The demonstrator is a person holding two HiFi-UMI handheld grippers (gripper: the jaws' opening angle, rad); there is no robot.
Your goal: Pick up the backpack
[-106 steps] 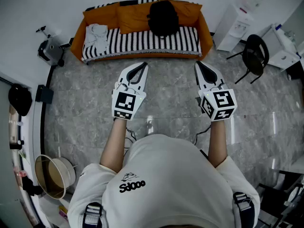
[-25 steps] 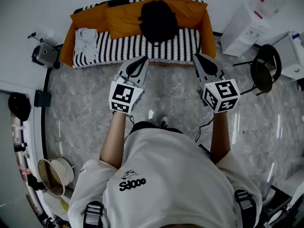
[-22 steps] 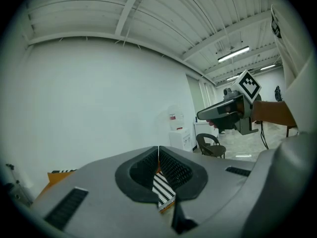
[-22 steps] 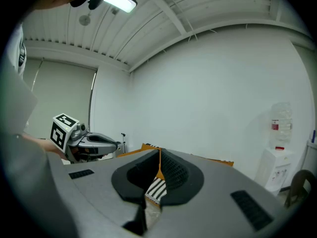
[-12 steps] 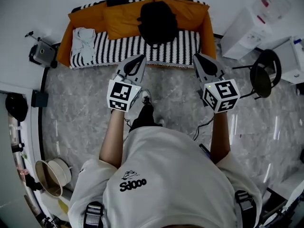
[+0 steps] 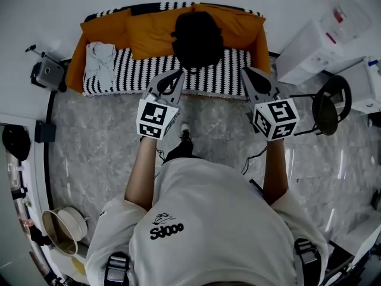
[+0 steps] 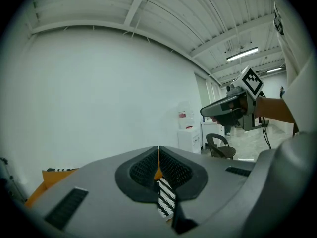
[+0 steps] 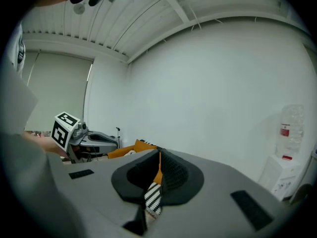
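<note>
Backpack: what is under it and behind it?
The backpack sits on the striped seat cover, orange cushions behind it. Anything directly beneath or behind it is hidden by its black body.

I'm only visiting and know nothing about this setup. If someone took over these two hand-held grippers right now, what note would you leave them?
Left gripper: jaws shut, nothing in them, held out toward the sofa.
Right gripper: jaws shut, empty, level with the left one.
Backpack: black, on the sofa seat against the orange back cushions, ahead of and between the two grippers, untouched.
Done: the person faces the sofa with both grippers aimed at it.
Left: probably close in, open the jaws, grip the backpack and lift it.
</note>
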